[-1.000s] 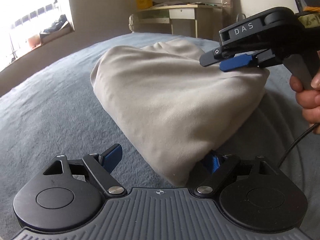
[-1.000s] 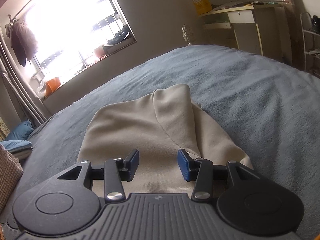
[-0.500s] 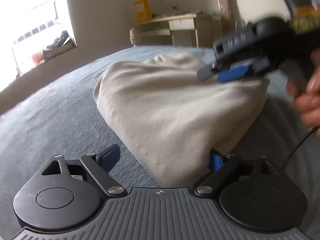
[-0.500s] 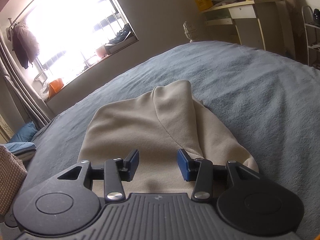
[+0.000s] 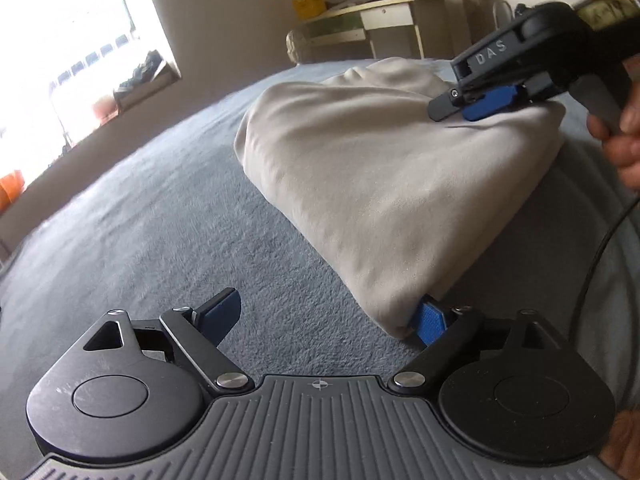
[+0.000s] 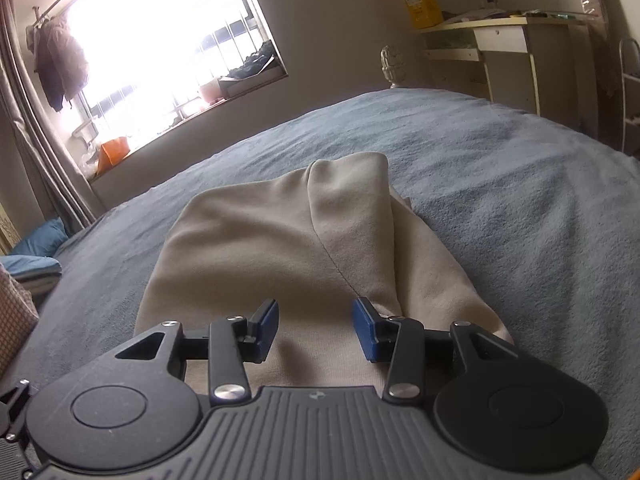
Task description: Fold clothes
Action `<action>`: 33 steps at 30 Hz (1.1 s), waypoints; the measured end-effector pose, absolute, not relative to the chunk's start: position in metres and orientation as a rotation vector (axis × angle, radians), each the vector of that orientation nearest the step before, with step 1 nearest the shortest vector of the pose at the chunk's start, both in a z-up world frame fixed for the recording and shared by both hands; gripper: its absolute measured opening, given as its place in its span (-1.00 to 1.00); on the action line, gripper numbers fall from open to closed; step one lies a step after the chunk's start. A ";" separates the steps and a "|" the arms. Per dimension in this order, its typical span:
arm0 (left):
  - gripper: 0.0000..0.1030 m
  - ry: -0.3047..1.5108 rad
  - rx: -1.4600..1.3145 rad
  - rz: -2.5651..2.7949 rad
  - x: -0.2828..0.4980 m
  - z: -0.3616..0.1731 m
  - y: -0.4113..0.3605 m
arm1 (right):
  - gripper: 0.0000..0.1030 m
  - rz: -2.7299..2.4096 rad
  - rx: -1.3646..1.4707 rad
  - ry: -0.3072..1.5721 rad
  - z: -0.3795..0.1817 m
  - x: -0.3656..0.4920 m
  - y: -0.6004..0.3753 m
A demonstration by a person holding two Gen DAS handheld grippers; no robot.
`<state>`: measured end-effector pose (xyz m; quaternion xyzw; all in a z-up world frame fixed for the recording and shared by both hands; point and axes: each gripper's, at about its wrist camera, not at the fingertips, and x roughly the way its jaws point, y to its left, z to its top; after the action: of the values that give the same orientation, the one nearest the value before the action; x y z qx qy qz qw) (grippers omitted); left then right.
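A beige garment (image 5: 380,184) lies folded into a thick bundle on the blue-grey bed cover (image 5: 160,240). My left gripper (image 5: 328,306) stands wide open at the bundle's near corner. Its right finger (image 5: 430,322) is tucked under that corner, and its left finger (image 5: 222,312) hangs over bare cover. My right gripper (image 5: 476,104), held by a hand (image 5: 624,148), rests on top of the bundle at its far right corner. In the right wrist view the right gripper (image 6: 315,314) is half open just above the garment (image 6: 256,248), with no fabric pinched between its fingers.
The bed cover (image 6: 520,184) spreads wide around the garment. A black cable (image 5: 600,252) runs down at the right. A desk (image 6: 500,36) with a yellow box (image 6: 418,2) stands past the bed. A bright window (image 6: 160,40) is at the left, with blue folded fabric (image 6: 36,244) below it.
My left gripper has shifted and turned a little and its jaws stand slightly wider, the right finger still under the garment's corner. The right gripper has stayed on the garment.
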<state>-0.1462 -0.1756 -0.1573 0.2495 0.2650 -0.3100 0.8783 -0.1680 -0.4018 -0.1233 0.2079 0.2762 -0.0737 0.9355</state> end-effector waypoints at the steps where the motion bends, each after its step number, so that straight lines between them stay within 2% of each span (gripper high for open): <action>1: 0.88 0.598 0.474 -0.640 -0.138 -0.160 -0.173 | -0.18 -0.151 0.420 0.567 -0.123 -0.168 -0.402; 3: 0.92 0.681 0.381 -0.638 -0.124 -0.158 -0.169 | -0.22 -0.151 0.411 0.570 -0.124 -0.167 -0.403; 9: 0.86 0.841 0.248 -0.704 -0.111 -0.134 -0.142 | -0.18 -0.137 0.368 0.608 -0.117 -0.164 -0.402; 15: 0.87 0.825 0.001 -0.729 -0.095 -0.101 -0.112 | -0.17 -0.034 0.196 0.615 -0.070 -0.163 -0.381; 18: 0.86 0.849 -0.041 -0.745 -0.083 -0.105 -0.130 | -0.17 0.064 0.080 0.589 -0.044 -0.145 -0.357; 20: 0.75 0.881 -0.002 -0.715 -0.074 -0.118 -0.149 | -0.18 0.114 0.018 0.583 -0.036 -0.124 -0.338; 21: 0.76 0.904 -0.011 -0.702 -0.070 -0.124 -0.152 | -0.19 0.133 -0.012 0.586 -0.034 -0.112 -0.329; 24: 0.80 0.958 -0.056 -0.677 -0.063 -0.139 -0.153 | -0.29 0.167 -0.085 0.619 -0.040 -0.076 -0.306; 27: 0.80 0.947 -0.070 -0.684 -0.065 -0.143 -0.148 | -0.39 0.153 -0.116 0.708 -0.074 -0.035 -0.299; 30: 0.79 0.946 -0.082 -0.682 -0.064 -0.145 -0.144 | -0.35 0.181 0.018 0.763 -0.116 -0.003 -0.311; 33: 0.80 0.941 -0.091 -0.700 -0.063 -0.147 -0.141 | -0.35 0.180 0.106 0.790 -0.115 0.009 -0.319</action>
<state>-0.0630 -0.1413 -0.1466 -0.0431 0.4439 -0.3300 0.8320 0.0092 -0.3191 -0.1153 0.0514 0.3843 0.0877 0.9176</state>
